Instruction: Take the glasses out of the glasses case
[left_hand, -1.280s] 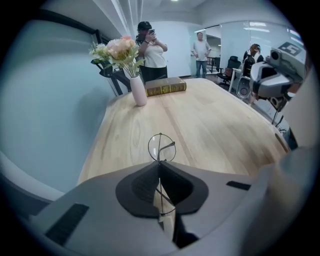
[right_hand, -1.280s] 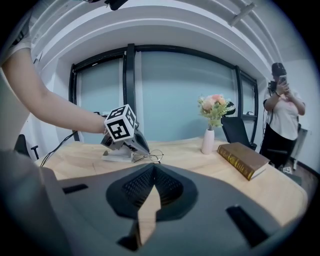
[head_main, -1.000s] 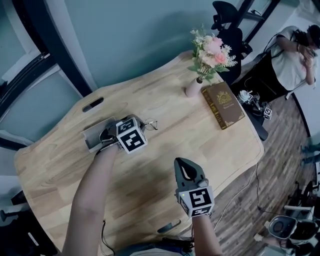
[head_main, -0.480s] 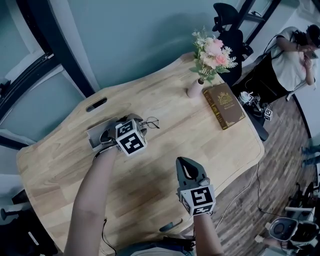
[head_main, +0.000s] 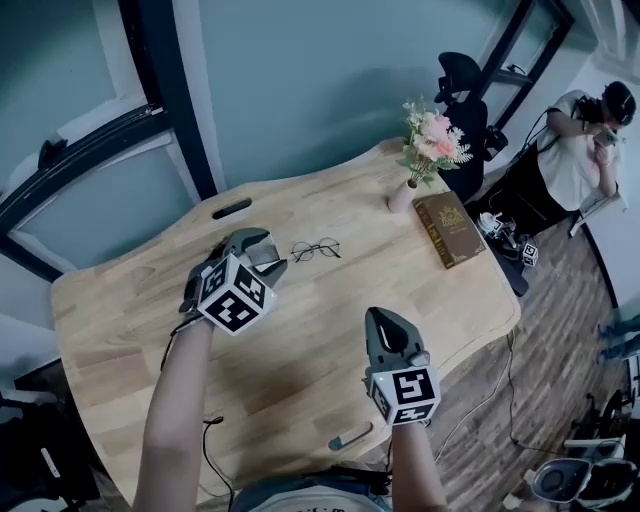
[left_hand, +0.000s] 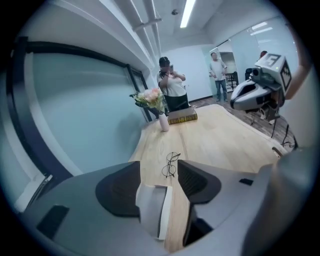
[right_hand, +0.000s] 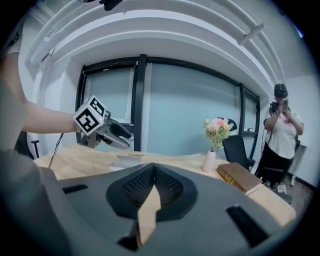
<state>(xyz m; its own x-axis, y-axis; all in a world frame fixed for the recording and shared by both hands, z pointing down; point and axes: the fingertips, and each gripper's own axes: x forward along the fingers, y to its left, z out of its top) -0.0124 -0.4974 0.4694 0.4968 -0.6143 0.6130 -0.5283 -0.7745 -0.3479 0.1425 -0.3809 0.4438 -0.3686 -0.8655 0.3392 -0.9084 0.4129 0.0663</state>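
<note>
The head view is rather dim, with a cold blue-grey tint. The wooden bench (head_main: 330, 300) is lit evenly and the shadows on it are faint, and the thin glasses (head_main: 315, 249) are sharp enough to see. Both gripper views are brighter and bent strongly into a circle with black corners. A ceiling light strip (left_hand: 188, 12) glares white, and the nearest foreground is soft.

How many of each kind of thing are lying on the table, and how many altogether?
glasses: 1
glasses case: 1
vase of flowers: 1
book: 1
Total: 4
</note>
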